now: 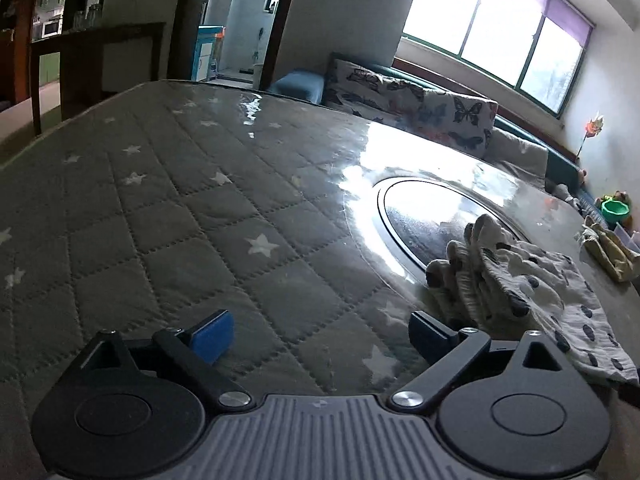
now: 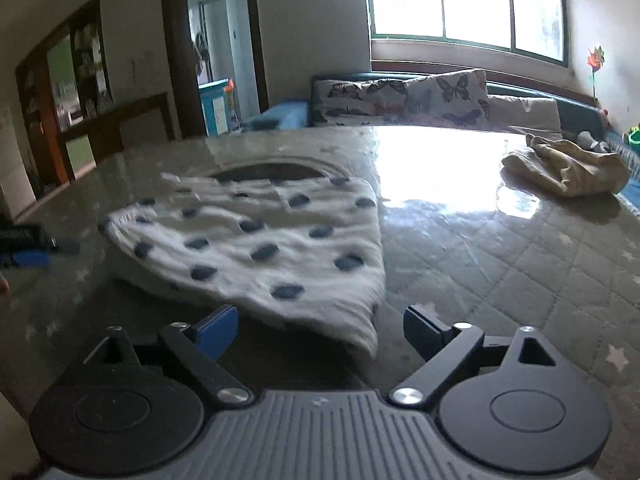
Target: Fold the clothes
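Left wrist view first: the left tongs [image 1: 322, 334] hang spread wide over the quilted, star-printed table [image 1: 200, 216], nothing between their blue pads. The polka-dot garment [image 1: 532, 292] lies off to their right, bunched at its far end beside the round inset [image 1: 436, 220] in the table, with its near edge running close past the right-hand pad; it looks near, but I can't tell if it touches. Further right, at the table's edge, sits a yellowish bundle [image 1: 612, 250].

From the right wrist view, the left tongs [image 2: 28, 248] show at the far left edge, just beside the garment's left end. The polka-dot garment [image 2: 256, 244] lies straight ahead, flat and partly folded. Its long axis runs across the view, and a corner points down toward the right tongs [image 2: 320, 330]. Those stand wide apart too, holding nothing, the cloth's near corner hanging just ahead of the gap between the pads. Off to the right, well apart, the yellowish bundle [image 2: 568, 170] waits.

To my eye the right tongs are better placed: the corner is dead ahead of them, while the left would have to swing rightward.
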